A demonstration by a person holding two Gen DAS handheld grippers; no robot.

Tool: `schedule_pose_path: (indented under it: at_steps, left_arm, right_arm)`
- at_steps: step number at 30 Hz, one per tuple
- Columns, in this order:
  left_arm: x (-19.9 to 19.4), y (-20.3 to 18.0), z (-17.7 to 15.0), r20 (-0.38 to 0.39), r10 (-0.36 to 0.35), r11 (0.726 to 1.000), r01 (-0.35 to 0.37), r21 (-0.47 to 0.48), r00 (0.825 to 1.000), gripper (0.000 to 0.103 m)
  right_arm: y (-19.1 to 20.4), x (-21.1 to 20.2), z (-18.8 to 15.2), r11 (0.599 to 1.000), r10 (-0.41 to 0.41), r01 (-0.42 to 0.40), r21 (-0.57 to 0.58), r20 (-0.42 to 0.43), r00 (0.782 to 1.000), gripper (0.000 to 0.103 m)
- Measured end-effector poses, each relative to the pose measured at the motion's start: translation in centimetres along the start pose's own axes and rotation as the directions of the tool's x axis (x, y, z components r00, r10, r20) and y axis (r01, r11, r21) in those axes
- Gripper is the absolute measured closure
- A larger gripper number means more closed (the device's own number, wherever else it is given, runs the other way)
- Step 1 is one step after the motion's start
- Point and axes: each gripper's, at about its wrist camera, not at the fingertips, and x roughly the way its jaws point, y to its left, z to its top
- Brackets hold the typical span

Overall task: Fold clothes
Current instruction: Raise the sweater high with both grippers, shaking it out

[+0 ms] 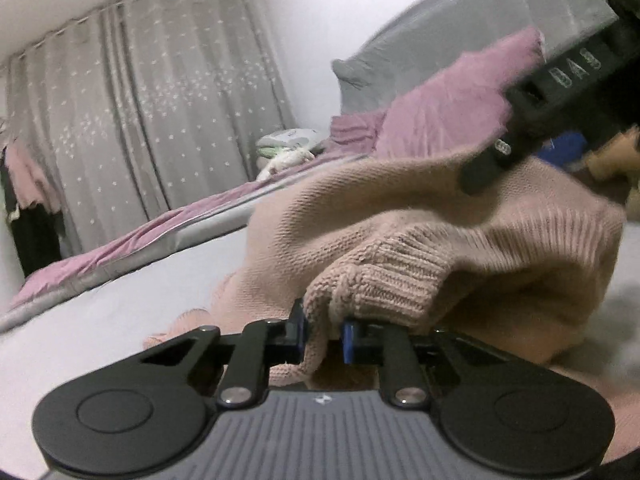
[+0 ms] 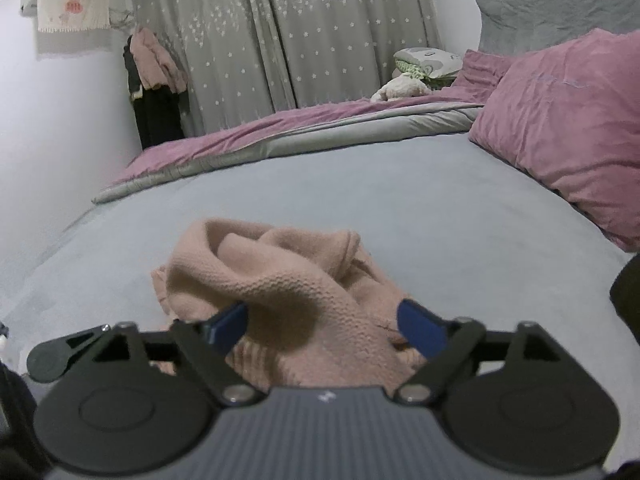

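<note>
One pink knit sweater (image 2: 288, 292) crumpled mid-frame on grey bedsheet (image 2: 360, 200), left gripper (image 1: 326, 332) clamped on its ribbed hem, right gripper (image 2: 320, 326) spread wide around a fold, pig picture (image 2: 72, 8) upper left in right view only.

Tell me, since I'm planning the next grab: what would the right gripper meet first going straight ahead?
Likely the bunched pink knitted sweater, which already sits between the open right gripper fingers on the grey bed sheet.

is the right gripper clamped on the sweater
No, the right gripper stands wide open, its blue pads either side of the pink sweater.
</note>
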Motion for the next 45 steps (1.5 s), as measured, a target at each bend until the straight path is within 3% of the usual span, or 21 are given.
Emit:
schedule_pose_path:
  at_steps: [7,17,23,27,30,32,37,45]
  left_arm:
    - [-0.3,2.3,1.0,0.029,0.001,0.992,0.002,-0.126,1.0,0.088]
    - [-1.1,4.5,2.1,0.088,0.037,0.973,-0.016,-0.229,0.995,0.089]
    - [-1.5,5.4,2.3,0.102,0.039,0.959,-0.009,-0.283,0.994,0.089]
    - [-1.5,6.1,2.3,0.11,0.051,0.954,-0.015,-0.301,0.993,0.089]
    - [-1.5,6.7,2.2,0.108,0.065,0.947,-0.027,-0.319,0.992,0.089]
    - [-1.4,7.1,2.2,0.105,0.073,0.943,-0.034,-0.332,0.992,0.089]
    - [-2.0,7.6,2.4,0.12,0.091,0.934,-0.043,-0.355,0.989,0.089]
    - [-5.6,8.4,4.3,0.214,0.137,0.926,-0.049,-0.374,0.967,0.089]
  right_arm:
    - [0.2,-3.3,-0.4,0.999,-0.026,0.026,-0.034,-0.004,1.0,0.015]
    - [1.7,-6.9,-4.6,0.984,-0.065,0.053,-0.167,-0.063,0.996,0.014]
    - [3.5,-5.6,-7.1,0.957,-0.108,0.074,-0.28,-0.108,0.988,0.014]
    - [4.8,-3.3,-8.7,0.918,-0.173,0.12,-0.378,-0.111,0.979,0.017]
    - [5.7,-1.7,-9.5,0.881,-0.249,0.194,-0.43,-0.073,0.966,0.03]
    - [5.9,-1.1,-9.6,0.867,-0.285,0.24,-0.436,-0.04,0.958,0.047]
    - [5.7,-3.0,-7.7,0.893,-0.285,0.285,-0.348,0.05,0.957,0.076]
    - [5.2,-7.5,-3.0,0.927,-0.271,0.31,-0.213,0.194,0.943,0.085]
